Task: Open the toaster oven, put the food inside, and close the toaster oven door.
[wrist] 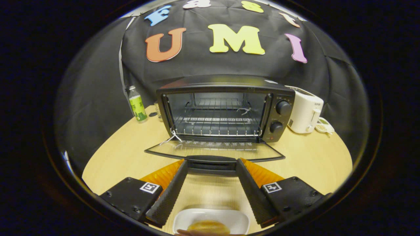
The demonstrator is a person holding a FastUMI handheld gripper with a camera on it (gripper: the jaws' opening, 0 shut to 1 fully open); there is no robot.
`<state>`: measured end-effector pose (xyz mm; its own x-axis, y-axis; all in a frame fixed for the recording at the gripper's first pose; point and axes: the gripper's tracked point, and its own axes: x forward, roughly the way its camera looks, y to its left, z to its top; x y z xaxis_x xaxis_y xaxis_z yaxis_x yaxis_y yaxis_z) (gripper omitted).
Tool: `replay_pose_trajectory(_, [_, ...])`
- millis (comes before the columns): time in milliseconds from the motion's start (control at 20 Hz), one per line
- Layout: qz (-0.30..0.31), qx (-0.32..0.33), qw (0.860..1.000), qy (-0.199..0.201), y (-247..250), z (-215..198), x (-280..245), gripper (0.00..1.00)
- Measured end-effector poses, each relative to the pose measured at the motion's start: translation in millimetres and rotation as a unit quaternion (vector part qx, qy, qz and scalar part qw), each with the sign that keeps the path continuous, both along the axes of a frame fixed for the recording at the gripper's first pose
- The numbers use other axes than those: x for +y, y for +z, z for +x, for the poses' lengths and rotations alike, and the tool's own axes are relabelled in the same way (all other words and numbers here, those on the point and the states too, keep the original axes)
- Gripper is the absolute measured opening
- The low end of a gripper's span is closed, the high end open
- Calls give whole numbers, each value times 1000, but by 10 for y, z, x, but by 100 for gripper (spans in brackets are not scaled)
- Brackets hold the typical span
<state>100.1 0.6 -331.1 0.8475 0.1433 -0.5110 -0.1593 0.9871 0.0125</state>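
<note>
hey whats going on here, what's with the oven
A person is working a handheld gripper on a toaster oven that sits on a wooden table. The oven's glass door is already folded down flat and the rack inside holds nothing. The gripper's fingers are open, with the door's handle just ahead of them, gripping nothing. The food waits in a white dish on the table, near the fingers' base, not yet put in.

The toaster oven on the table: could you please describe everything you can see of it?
The toaster oven is a black box standing upright on the wooden table. Its glass door hangs fully open, lying flat with its dark handle just ahead of the open tongs. Inside, a wire rack sits empty. Two round knobs are stacked beside the cavity. A white appliance stands close by the knob side.
</note>
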Motion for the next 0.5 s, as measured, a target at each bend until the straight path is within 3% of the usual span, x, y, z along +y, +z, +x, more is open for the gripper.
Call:
replay_pose_trajectory(150, [33,27,999,-7,-118,-64,-41,99])
replay_pose_trajectory(500, [36,24,999,13,-69,-519,-129,99])
